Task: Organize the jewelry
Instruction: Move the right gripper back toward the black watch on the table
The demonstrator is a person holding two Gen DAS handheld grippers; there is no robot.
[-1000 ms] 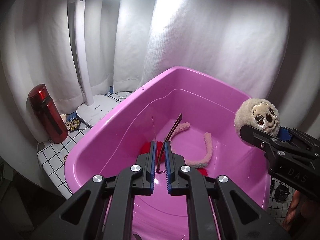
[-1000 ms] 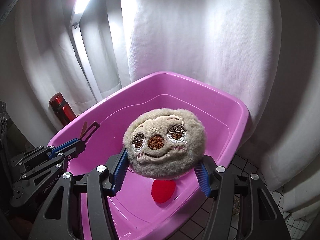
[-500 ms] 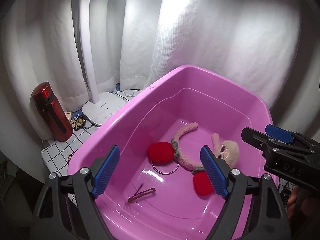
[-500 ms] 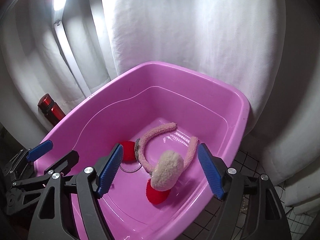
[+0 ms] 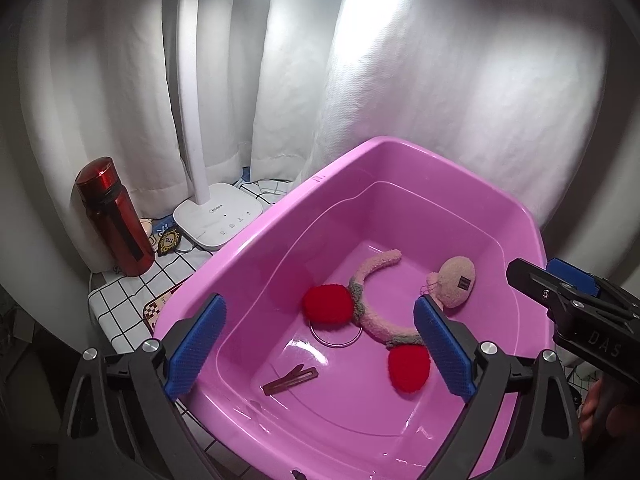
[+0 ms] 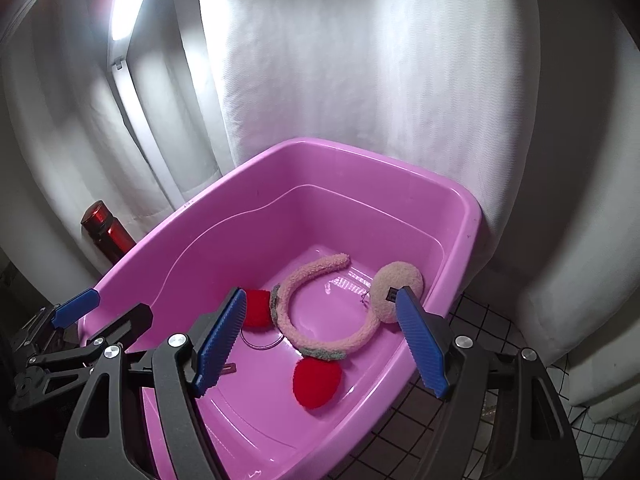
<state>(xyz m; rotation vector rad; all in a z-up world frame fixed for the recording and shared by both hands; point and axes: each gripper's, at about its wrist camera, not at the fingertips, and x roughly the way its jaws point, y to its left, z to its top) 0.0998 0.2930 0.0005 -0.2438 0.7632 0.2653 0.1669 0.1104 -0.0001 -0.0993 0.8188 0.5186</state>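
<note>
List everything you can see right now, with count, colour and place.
tub: 1, pink, on the checked cloth
headband: 1, pink with two red pompoms, in the tub
plush charm: 1, beige, in the tub, face down
hair clip: 1, brown, on the tub floor
ring: 1, clear, under the headband
bottle: 1, red, left of the tub
lamp: 1, white, behind the tub
left claw: open, above the tub
right claw: open, above the tub

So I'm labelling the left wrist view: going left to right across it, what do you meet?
Red bottle → white lamp base → brown hair clip → red pompom → beige plush pouch → right gripper.
</note>
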